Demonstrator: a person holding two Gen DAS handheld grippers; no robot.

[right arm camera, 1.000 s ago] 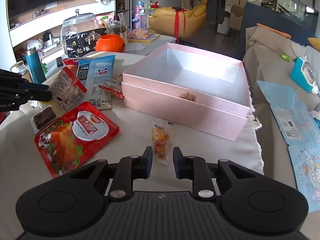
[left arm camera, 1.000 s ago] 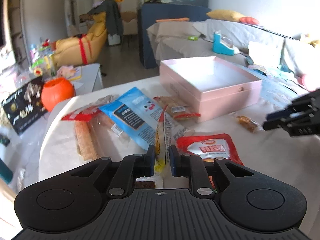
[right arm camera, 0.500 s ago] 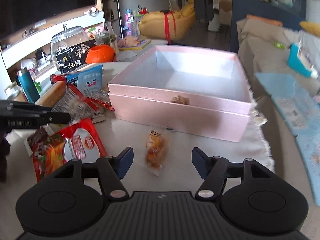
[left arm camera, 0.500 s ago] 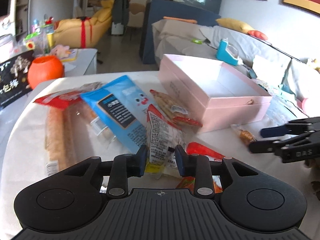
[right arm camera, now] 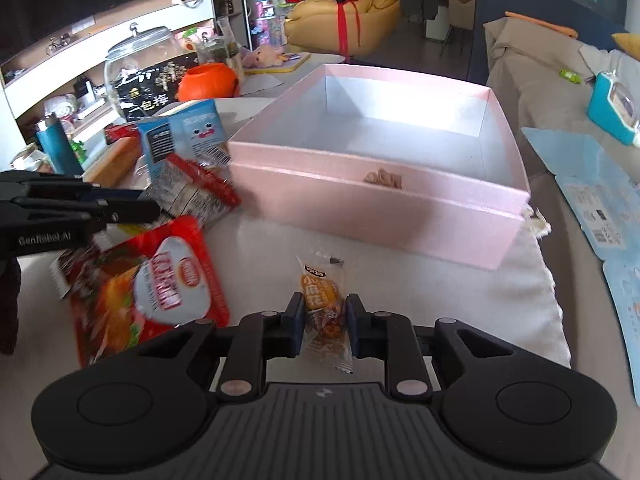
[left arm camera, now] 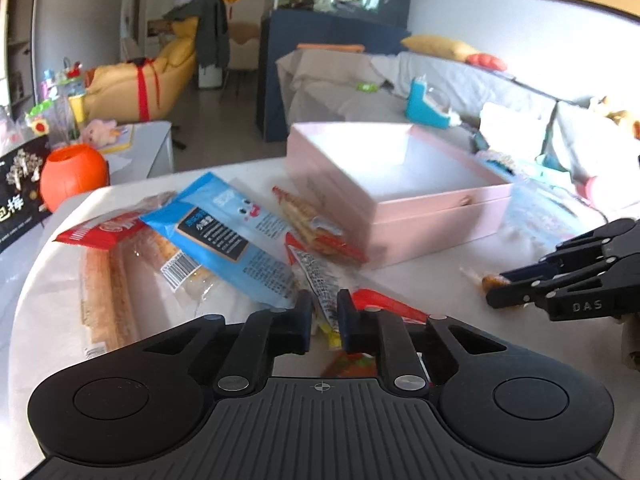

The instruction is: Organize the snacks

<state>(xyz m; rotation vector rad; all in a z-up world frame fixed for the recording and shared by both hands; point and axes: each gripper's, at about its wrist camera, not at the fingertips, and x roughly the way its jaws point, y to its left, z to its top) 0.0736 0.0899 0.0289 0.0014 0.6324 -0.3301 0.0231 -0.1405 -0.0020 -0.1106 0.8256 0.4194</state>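
Both grippers grip snacks: left gripper point(left arm camera: 324, 320) a crinkly clear packet point(left arm camera: 318, 280), right gripper point(right arm camera: 323, 322) a small orange sachet point(right arm camera: 323, 304). Pink cardboard box point(right arm camera: 376, 216) at twelve o'clock seems nearly empty; most snacks remain.

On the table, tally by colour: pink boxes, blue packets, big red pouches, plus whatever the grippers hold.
Pink open cardboard box: 1
Blue cartoon-face snack packet: 1
Large red foil pouch: 1
Small orange sweet packet, in right gripper: 1
Clear printed packet, in left gripper: 1
Total: 5
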